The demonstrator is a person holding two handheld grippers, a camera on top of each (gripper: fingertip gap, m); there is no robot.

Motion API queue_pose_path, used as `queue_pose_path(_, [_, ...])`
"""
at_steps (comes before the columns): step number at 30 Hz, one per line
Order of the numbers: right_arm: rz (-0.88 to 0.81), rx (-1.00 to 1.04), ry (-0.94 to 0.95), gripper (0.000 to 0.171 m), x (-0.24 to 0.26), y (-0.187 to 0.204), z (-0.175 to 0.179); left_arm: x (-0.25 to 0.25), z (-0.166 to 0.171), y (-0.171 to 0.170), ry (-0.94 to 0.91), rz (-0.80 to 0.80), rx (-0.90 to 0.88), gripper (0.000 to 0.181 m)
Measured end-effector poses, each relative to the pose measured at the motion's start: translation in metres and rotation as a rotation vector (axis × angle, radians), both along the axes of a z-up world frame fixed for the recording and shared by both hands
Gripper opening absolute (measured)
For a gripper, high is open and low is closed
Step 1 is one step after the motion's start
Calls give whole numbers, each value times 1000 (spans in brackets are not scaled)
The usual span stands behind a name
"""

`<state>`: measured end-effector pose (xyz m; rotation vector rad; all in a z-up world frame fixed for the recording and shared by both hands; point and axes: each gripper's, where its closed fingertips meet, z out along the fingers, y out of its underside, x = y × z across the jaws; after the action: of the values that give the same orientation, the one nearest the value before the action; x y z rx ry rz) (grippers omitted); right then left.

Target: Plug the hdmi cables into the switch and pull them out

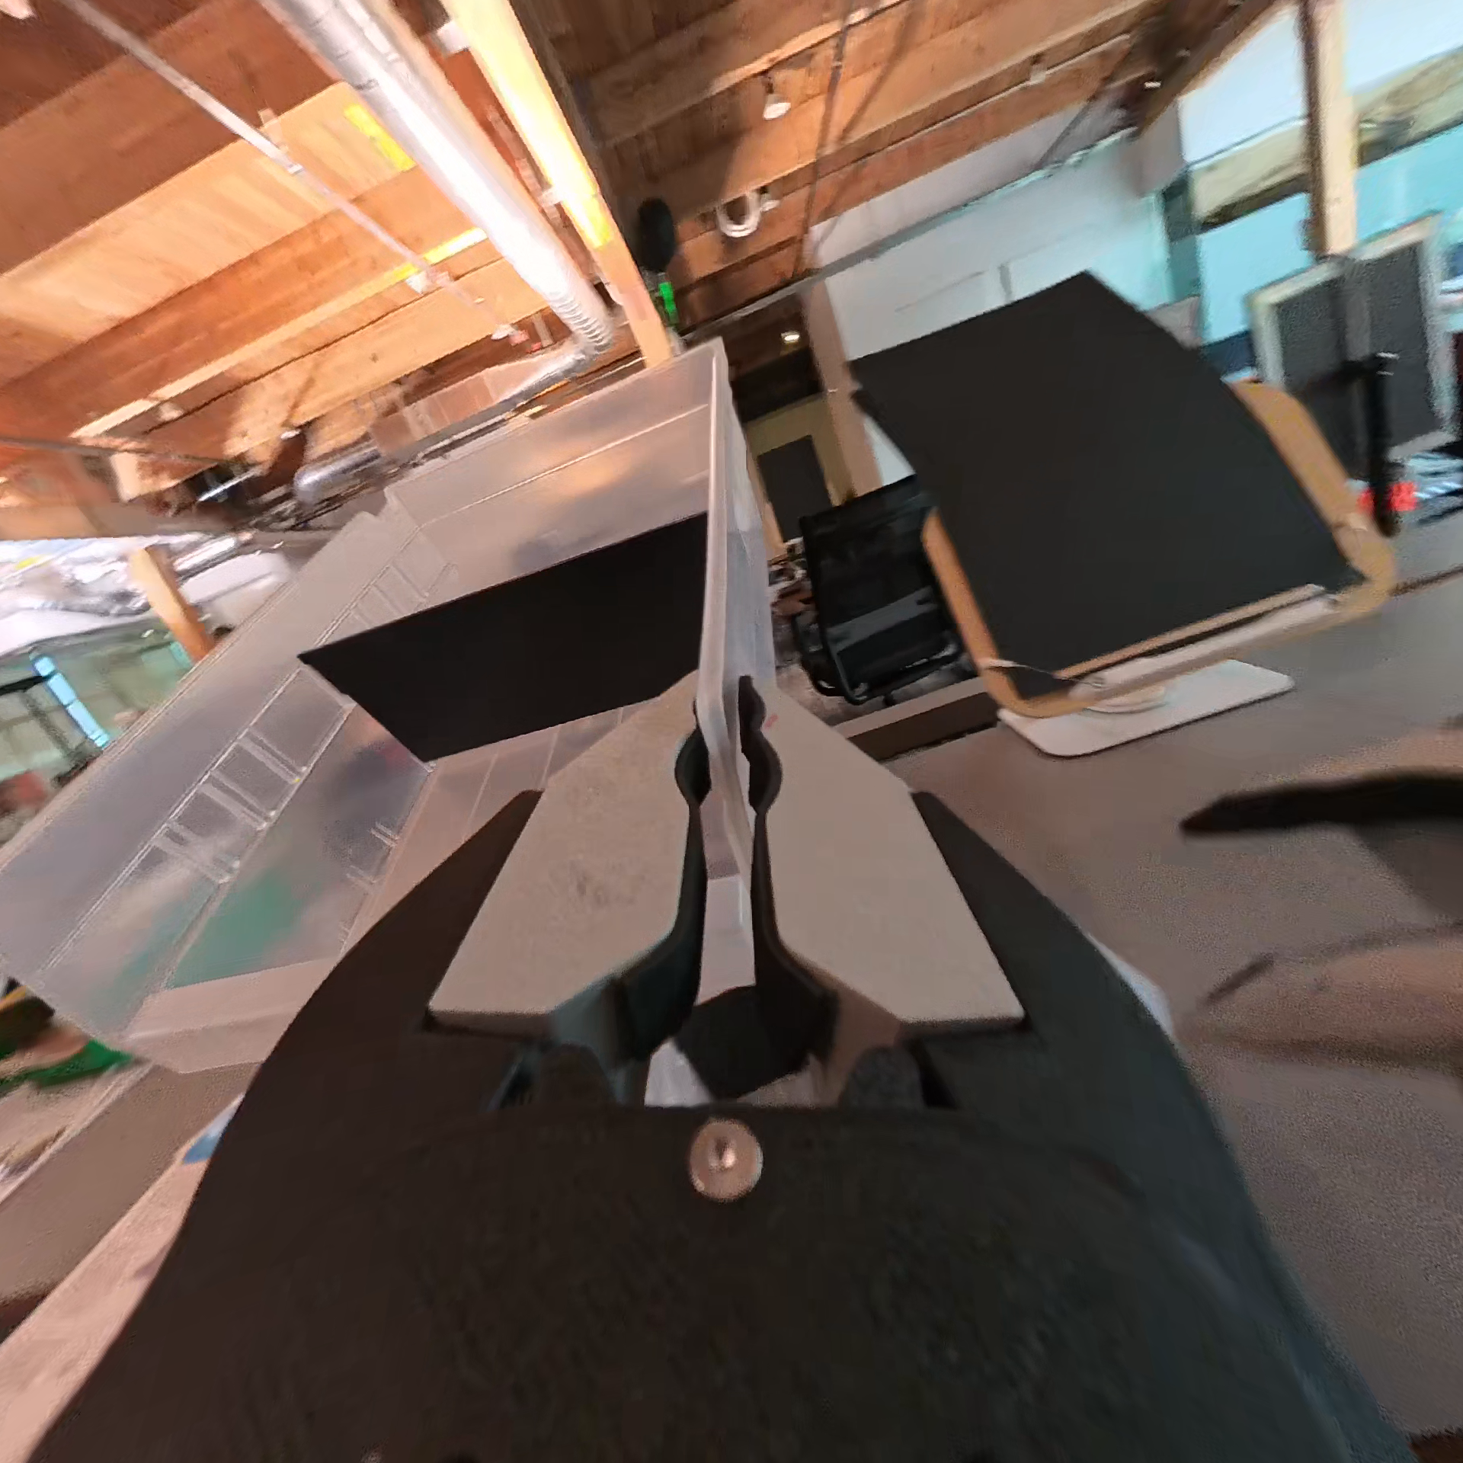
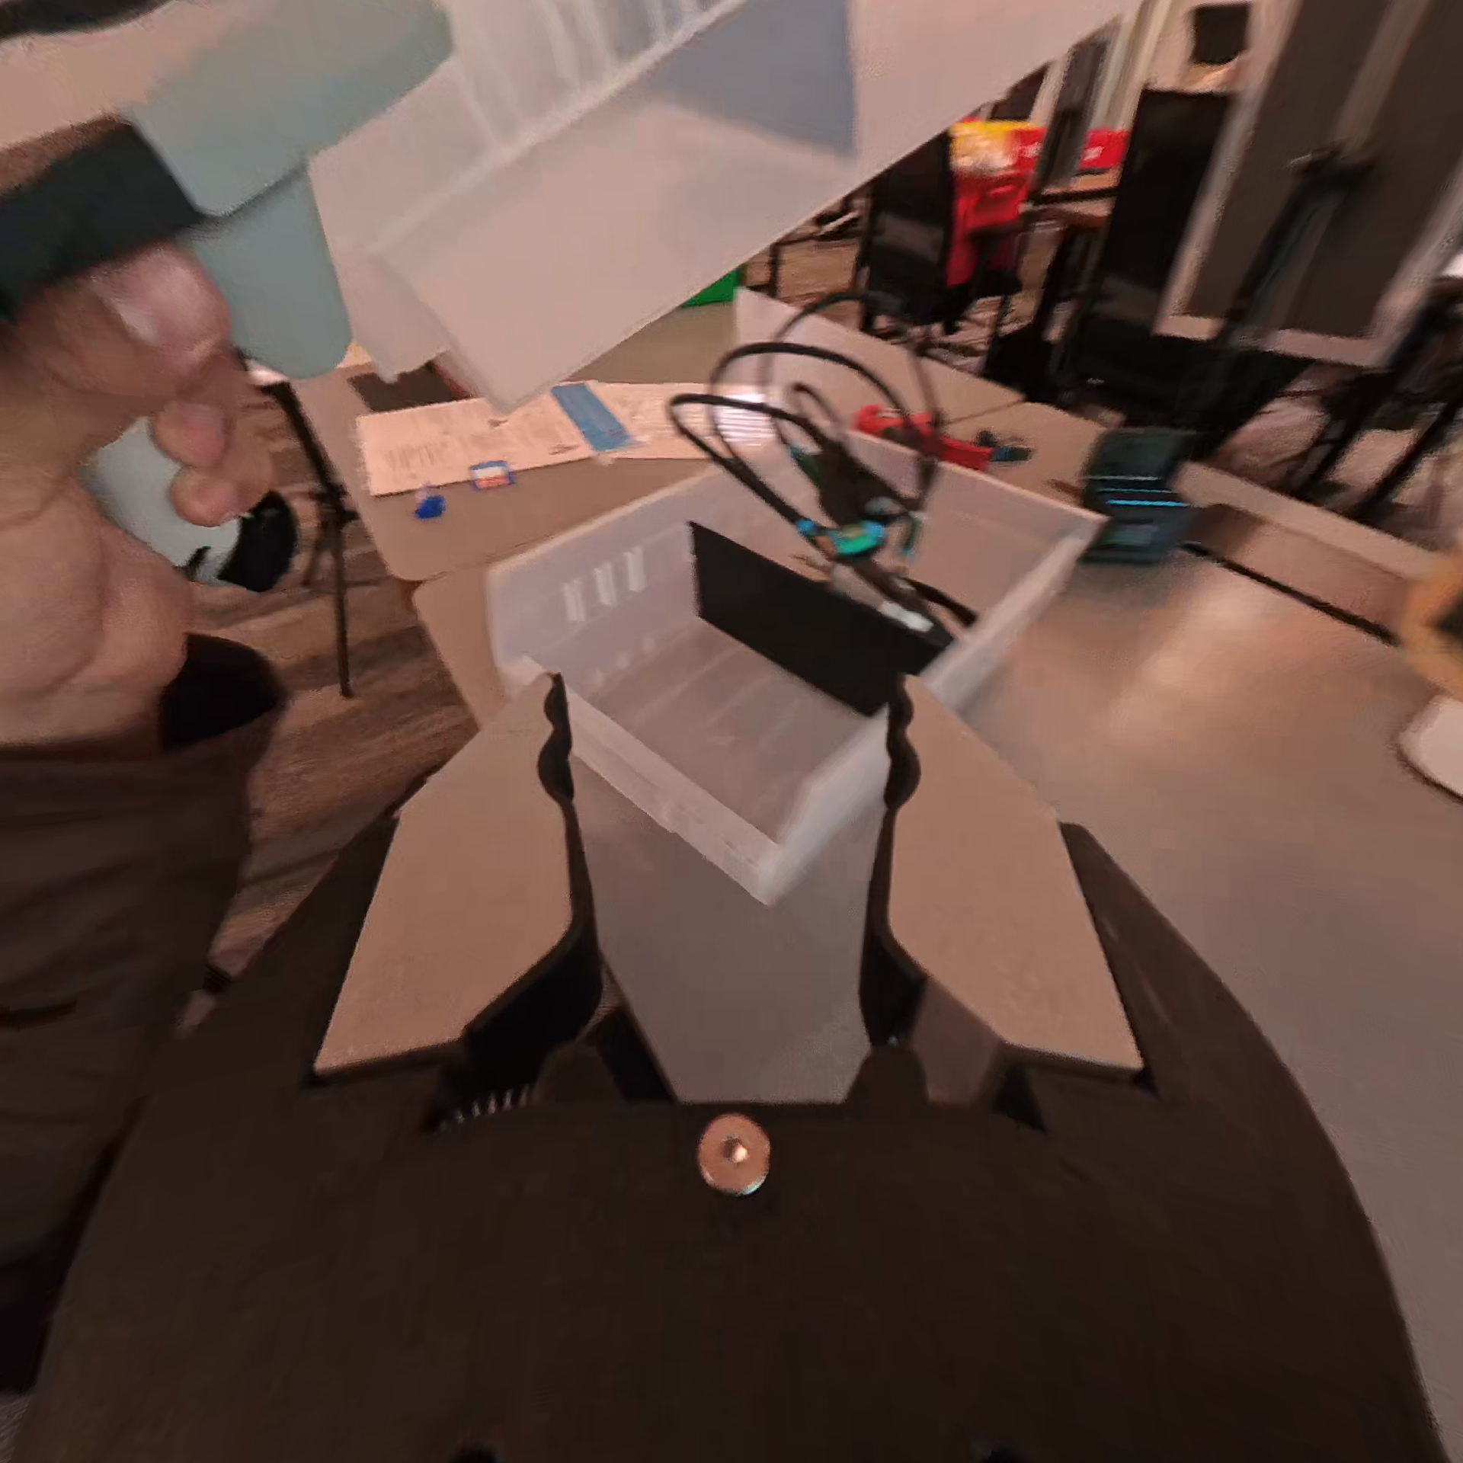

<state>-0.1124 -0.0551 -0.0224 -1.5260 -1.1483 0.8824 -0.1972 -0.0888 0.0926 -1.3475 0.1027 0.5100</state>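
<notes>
My left gripper (image 1: 724, 712) is shut on the thin edge of a translucent plastic lid (image 1: 554, 475) and holds it tilted up in the air. In the right wrist view the lid (image 2: 594, 198) hangs at the top, beside the left gripper's pale teal handle (image 2: 261, 237) and a hand (image 2: 119, 396). Below it, a clear plastic bin (image 2: 507, 602) holds a black switch box (image 2: 792, 625) and coiled black HDMI cables (image 2: 792, 380). My right gripper (image 2: 724, 712) is open, with the bin's near corner between its fingers. I cannot tell whether they touch it.
The bin sits over a grey table (image 2: 1187, 752). Papers (image 2: 475, 451) and small blue items lie at the back left, and a black device (image 2: 1140, 491) at the back right. A black panel on a wooden stand (image 1: 1108, 491) and an office chair (image 1: 871, 594) stand beyond.
</notes>
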Motion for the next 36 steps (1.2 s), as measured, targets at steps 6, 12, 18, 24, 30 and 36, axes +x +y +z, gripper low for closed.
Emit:
queue_pose_path(6, [-264,-37,-168,73,178,87,11,137,-31,40,77,-382,-137,2])
queue_pose_path(12, [-376,-1,26,75,291,118,59,278,-111,73,27,-737,-313,3])
queue_pose_path(18, [-289,-54,6,79,306,112,50,341,-226,102,9,-786,-592,8])
queue_pose_path(24, [-42,-71,-175,72,244,76,8,324,-186,80,-56,-907,-635,49])
queue_pose_path(30, [166,-151,-499,44,190,40,-74,225,-134,88,-199,-772,-488,45])
queue_pose_path(36, [38,-177,-783,25,261,68,-104,162,-125,90,-243,-648,-465,53])
